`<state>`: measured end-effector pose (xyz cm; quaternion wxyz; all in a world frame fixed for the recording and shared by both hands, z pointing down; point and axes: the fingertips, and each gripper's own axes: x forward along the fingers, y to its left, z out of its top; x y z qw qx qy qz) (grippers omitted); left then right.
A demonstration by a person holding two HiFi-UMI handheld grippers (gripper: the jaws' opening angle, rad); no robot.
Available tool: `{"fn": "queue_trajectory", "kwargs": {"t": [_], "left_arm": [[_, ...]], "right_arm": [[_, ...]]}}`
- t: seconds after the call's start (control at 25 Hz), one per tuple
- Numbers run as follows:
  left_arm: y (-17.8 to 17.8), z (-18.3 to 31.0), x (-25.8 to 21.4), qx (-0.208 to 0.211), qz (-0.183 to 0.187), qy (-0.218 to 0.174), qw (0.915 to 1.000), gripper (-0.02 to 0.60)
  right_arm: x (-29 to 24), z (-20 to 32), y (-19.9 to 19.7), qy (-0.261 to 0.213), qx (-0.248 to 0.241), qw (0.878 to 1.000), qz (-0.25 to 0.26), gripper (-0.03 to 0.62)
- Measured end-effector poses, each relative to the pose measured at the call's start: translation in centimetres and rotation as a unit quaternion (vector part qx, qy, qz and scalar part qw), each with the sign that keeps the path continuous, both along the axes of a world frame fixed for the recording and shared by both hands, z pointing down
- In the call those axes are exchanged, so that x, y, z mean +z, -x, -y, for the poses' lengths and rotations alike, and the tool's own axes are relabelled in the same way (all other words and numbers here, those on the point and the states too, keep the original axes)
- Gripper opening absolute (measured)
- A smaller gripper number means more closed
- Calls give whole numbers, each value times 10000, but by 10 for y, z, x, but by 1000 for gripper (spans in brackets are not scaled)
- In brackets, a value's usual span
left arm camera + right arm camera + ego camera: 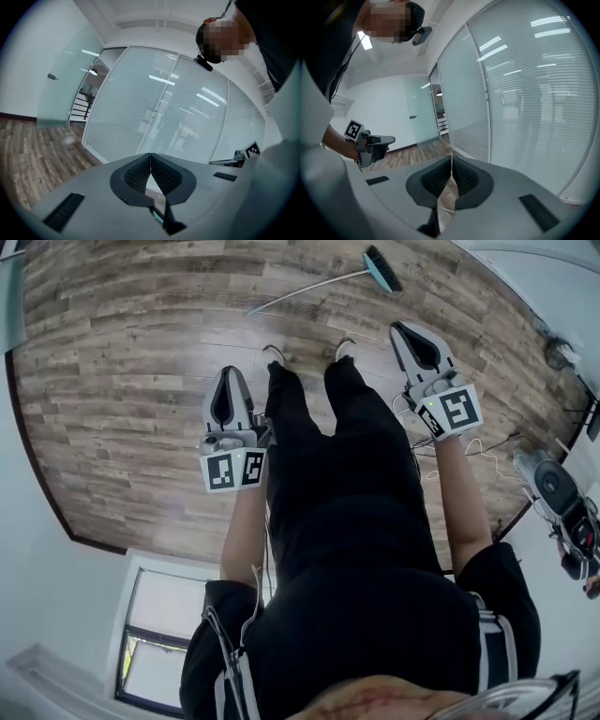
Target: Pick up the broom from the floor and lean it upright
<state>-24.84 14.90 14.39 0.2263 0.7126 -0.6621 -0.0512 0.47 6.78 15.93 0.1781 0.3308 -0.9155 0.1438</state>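
Observation:
The broom (319,285) lies flat on the wooden floor at the top of the head view, its teal brush head (382,269) to the right and its thin grey handle running left. Both grippers are held out in front of the person, well short of it. My left gripper (229,373) is shut with nothing between its pads (150,155). My right gripper (401,328) is also shut and empty (451,157), and it is the nearer of the two to the brush head. Neither touches the broom.
The person's black-trousered legs and shoes (274,354) stand between the grippers. Frosted glass partitions (178,108) and a white wall ring the room. Cables (469,448) and a dark device (555,486) lie on the floor at the right.

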Motion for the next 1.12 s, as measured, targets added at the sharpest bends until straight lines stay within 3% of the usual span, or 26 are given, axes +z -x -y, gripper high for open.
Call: {"fn": "queue_trajectory", "kwargs": {"t": [0.2, 0.32, 0.4, 0.48, 0.68, 0.88, 1.12], "left_arm": [[-13, 8, 38, -81, 260, -37, 9996, 18], [-14, 8, 63, -230, 157, -59, 9996, 18], [-12, 7, 79, -317, 125, -38, 9994, 18], [-10, 7, 95, -418, 163, -28, 9990, 18], [-5, 2, 144, -596, 114, 51, 9981, 18], [0, -3, 191, -687, 25, 37, 9976, 18], [-13, -7, 261, -674, -25, 345, 9971, 18]], "right_arm": [[77, 34, 2, 338, -114, 9993, -141, 20], [133, 54, 12, 609, -350, 9970, -309, 24], [169, 62, 17, 764, -481, 9948, -476, 42], [205, 71, 23, 922, -546, 9926, -568, 113], [291, 76, 38, 1119, -723, 9856, -1037, 122], [383, 64, 66, 1061, -1468, 9692, -1669, 126], [493, 49, 75, 1002, -2511, 9295, -2507, 126]]}}
